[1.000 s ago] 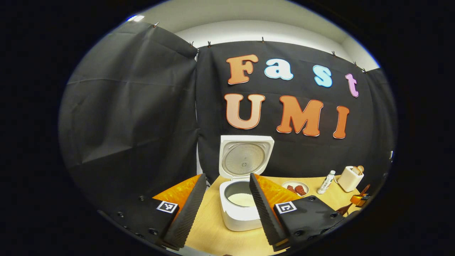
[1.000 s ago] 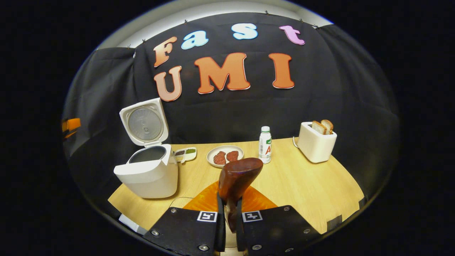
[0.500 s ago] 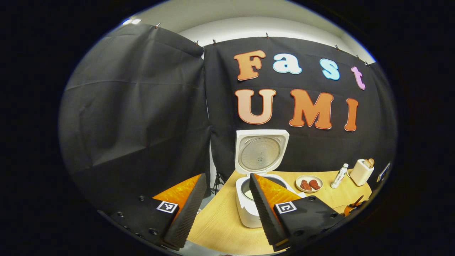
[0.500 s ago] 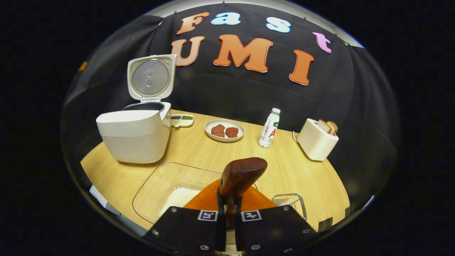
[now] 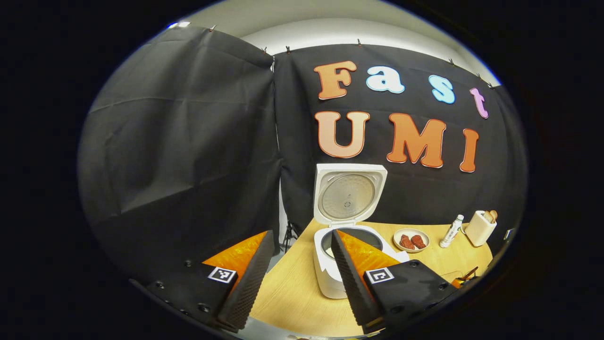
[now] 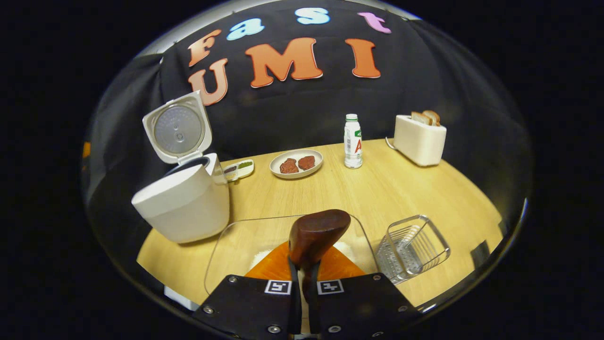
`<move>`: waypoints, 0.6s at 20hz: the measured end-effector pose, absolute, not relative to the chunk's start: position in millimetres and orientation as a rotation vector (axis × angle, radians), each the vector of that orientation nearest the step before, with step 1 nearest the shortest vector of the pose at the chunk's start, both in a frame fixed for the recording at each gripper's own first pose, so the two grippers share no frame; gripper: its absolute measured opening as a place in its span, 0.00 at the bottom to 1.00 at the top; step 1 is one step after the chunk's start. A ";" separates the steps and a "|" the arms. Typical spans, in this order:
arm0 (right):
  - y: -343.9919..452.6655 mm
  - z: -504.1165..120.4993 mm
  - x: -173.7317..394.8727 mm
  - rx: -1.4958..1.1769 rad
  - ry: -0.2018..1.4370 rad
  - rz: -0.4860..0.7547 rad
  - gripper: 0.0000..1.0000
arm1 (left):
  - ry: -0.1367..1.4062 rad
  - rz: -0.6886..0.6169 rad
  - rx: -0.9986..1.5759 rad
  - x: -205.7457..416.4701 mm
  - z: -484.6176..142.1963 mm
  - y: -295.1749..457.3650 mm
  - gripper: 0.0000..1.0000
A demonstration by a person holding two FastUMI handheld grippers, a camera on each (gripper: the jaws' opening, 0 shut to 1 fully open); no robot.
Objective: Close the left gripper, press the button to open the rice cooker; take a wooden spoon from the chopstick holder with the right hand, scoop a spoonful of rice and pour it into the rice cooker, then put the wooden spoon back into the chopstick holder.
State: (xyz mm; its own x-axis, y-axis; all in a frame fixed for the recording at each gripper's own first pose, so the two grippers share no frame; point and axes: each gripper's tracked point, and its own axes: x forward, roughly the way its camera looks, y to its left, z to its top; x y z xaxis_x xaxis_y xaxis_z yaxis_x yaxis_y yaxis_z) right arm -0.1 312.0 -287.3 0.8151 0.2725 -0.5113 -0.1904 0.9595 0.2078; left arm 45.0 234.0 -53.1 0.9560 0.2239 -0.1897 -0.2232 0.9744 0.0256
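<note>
While the right tongs (image 6: 304, 288) are clamping the dark brown wooden spoon (image 6: 315, 238) at bottom centre of the right gripper view, its bowl is hanging over a clear glass tray (image 6: 236, 245) that seems to be holding white rice. At lower right, an empty wire chopstick holder (image 6: 413, 248) is sitting on the pale wooden desk (image 6: 401, 184). Left of centre, the white rice cooker (image 6: 181, 200) is standing with its lid raised. The left tongs (image 5: 297, 274) are gaping wide, gripping nothing, at the bottom of the left gripper view.
</note>
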 end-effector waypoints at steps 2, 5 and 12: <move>333.6 -295.7 -5.6 0.304 0.628 0.280 0.06 | 0.199 0.233 0.000 44.0 -55.8 236.7 0.84; 348.3 -303.9 -7.2 0.464 0.687 0.278 0.06 | 0.208 0.246 0.016 40.6 -59.7 242.9 0.85; 336.1 -309.4 -10.7 0.753 0.819 0.205 0.06 | 0.206 0.234 0.011 41.8 -58.2 241.8 0.84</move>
State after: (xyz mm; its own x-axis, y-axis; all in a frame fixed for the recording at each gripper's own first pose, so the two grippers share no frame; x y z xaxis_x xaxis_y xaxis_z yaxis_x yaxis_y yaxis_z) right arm -10.7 336.1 -309.4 0.6801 0.4404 -0.5861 0.1131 0.7268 0.6775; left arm 41.8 241.8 -58.2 0.9518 0.2314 -0.2014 -0.2291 0.9728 0.0348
